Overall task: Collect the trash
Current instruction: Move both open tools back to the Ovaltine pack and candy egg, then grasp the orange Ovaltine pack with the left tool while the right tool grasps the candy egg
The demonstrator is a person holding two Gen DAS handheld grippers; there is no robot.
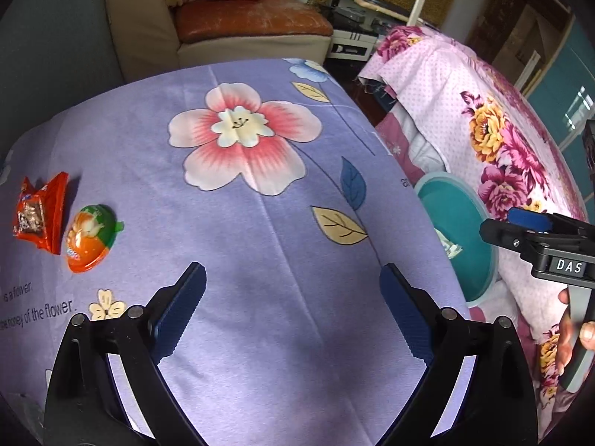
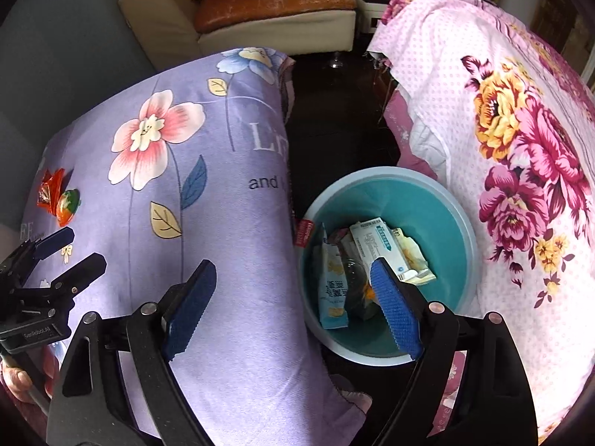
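A wide counter (image 1: 260,223) draped in a lilac flower-print cloth fills most of the room in front of me, with a bed (image 2: 520,130) under a pink rose-patterned cover just to its right. Down in the gap between them sits a teal bin (image 2: 446,200), already holding several packets and wrappers.

The left tool (image 1: 293,297) hovers over the near part of the cloth, its blue-padded jaws spread wide with nothing between them. The right tool (image 2: 293,304) hangs above the counter's right edge and the bin's rim, jaws likewise released and empty.

Two pieces of trash remain on the cloth, both far over on its left side: an orange snack wrapper (image 1: 41,212), crumpled and standing partly on edge, and just beside it toward the near side an orange-and-green candy shell (image 1: 91,238), rounded, lying flat.

Both pieces lie to the left of the left tool and slightly ahead of it, well apart from the right tool, so the left hand looks the nearer one for the next pick. The shell's long axis runs roughly away from me, which would suit jaws closing across it sideways.
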